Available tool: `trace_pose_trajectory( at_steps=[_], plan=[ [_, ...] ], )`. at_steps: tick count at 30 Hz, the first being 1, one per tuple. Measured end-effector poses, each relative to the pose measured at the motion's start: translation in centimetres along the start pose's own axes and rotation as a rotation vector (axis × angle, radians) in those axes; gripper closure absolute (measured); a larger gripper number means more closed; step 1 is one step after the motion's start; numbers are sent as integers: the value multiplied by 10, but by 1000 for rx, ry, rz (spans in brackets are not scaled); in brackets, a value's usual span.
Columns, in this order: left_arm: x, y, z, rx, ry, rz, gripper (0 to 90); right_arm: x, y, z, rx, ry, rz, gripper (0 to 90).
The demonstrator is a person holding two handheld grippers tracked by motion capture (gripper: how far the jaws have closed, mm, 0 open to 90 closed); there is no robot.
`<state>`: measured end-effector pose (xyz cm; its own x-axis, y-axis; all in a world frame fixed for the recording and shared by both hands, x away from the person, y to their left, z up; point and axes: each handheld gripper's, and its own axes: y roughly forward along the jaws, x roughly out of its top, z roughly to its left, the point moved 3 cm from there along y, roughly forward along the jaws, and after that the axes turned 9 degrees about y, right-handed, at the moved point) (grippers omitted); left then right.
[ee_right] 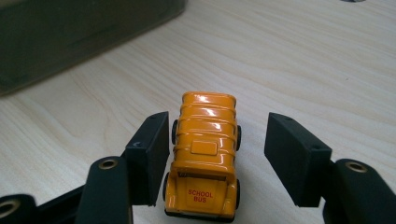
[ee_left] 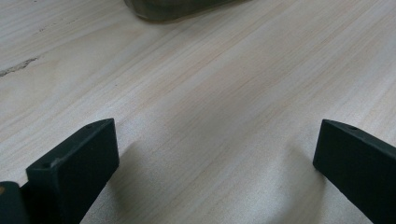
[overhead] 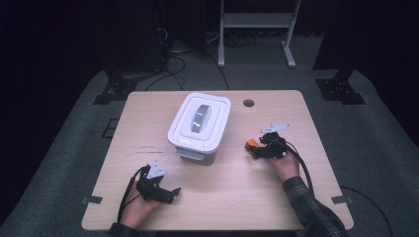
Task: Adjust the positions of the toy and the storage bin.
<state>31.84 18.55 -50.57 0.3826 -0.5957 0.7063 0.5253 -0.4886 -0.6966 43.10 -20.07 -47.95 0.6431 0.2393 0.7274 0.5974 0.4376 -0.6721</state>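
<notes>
Straddling the toy school bus [ee_right: 203, 158] on the surface [ee_right: 303, 56] right of the lidded bin [overhead: 199, 126], our right gripper [ee_right: 217, 154] is spread, pads not touching. We judge it small, light, rigid, glossy-slick, rolls; pinch mid-body flanks. Left gripper [ee_left: 215, 158] spread, empty.

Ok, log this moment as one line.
right gripper: open, straddling orange toy school bus | left gripper: open, over light wooden table

A lab or recording room: a bare wooden table [overhead: 217, 197] on grey carpet [overhead: 375, 148], dark stands and loose cables [overhead: 173, 59] beyond its far edge, a metal frame [overhead: 257, 29] behind.
</notes>
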Motion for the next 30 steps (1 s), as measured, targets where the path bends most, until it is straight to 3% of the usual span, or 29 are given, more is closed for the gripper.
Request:
trace_pose_trajectory(
  at_steps=[8, 16, 30],
  plan=[
    [0, 0, 0, 0, 0, 0, 0, -2, 4, 0, 4, 0, 13, 451],
    [0, 0, 0, 0, 0, 1, 0, -2, 3, 4, 17, -16, 10, 561],
    [0, 0, 0, 0, 0, 1, 0, -2, 1, 5, 1, -43, 21, 585]
  ],
)
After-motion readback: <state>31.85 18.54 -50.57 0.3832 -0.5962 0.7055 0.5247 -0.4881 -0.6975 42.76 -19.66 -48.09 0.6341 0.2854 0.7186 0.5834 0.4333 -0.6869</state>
